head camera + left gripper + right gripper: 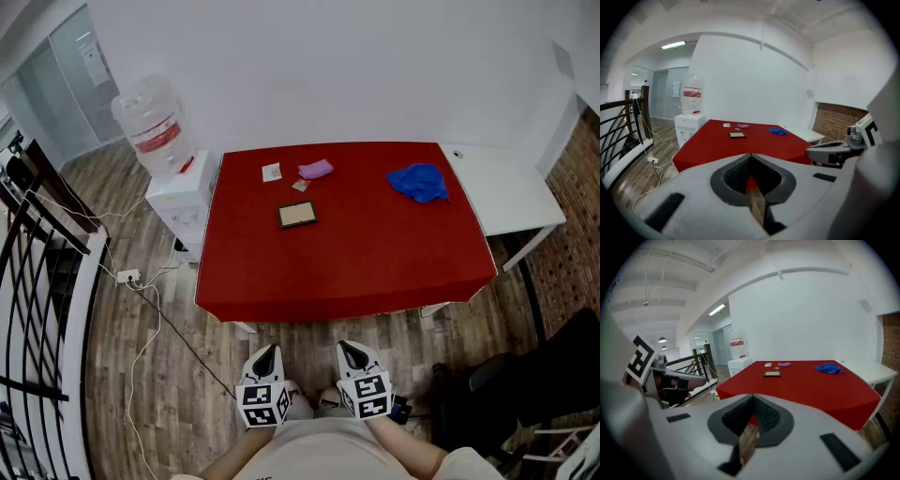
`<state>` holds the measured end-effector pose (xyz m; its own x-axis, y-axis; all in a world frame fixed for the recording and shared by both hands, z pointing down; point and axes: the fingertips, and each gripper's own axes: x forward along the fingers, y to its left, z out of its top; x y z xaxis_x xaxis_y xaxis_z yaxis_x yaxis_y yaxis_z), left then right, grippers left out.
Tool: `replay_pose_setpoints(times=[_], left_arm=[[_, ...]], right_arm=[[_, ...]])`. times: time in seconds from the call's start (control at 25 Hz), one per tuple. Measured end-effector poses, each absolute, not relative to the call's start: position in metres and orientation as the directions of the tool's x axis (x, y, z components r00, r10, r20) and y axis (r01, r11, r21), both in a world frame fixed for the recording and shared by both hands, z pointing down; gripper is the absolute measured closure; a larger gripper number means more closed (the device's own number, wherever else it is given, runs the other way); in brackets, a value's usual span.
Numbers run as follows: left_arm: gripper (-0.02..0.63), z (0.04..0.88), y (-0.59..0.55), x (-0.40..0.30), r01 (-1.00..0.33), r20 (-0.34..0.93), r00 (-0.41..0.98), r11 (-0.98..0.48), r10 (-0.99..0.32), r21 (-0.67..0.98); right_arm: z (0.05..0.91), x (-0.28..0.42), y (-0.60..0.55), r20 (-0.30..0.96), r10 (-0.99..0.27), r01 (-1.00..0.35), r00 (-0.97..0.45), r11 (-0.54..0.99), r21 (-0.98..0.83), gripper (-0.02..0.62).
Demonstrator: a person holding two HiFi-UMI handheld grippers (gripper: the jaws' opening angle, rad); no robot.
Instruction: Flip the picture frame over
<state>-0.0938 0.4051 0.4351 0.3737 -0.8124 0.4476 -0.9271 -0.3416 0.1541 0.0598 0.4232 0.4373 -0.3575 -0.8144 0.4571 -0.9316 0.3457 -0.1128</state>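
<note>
A small dark-framed picture frame (297,216) lies flat on the red table (356,272), left of its middle; it also shows far off as the picture frame (737,135) and the picture frame (772,374). My left gripper (266,356) and right gripper (351,352) hang side by side over the wooden floor, short of the table's near edge, both shut with nothing between the jaws. Each is well away from the frame.
On the table lie a blue cloth (419,181), a purple object (316,169), a white card (272,172) and a small tan piece (301,186). A water dispenser (173,178) stands left of the table, a white side table (506,192) to the right. A black railing (37,309) and cables run along the left.
</note>
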Motion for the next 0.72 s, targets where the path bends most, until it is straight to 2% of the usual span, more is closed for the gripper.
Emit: replay_pose_setpoints(times=[0.4, 0.72], left_arm=[[0.601, 0.445, 0.346, -0.089, -0.925, 0.455, 0.378, -0.345, -0.807, 0.158], [0.601, 0.452, 0.237, -0.095, -0.912, 0.450, 0.407, -0.376, -0.795, 0.161]], right_arm=[[0.451, 0.065, 0.371, 0.477, -0.808, -0.936, -0.347, 0.331, -0.120, 0.591], [0.461, 0.058, 0.271, 0.487, -0.814, -0.947, -0.316, 0.299, -0.116, 0.591]])
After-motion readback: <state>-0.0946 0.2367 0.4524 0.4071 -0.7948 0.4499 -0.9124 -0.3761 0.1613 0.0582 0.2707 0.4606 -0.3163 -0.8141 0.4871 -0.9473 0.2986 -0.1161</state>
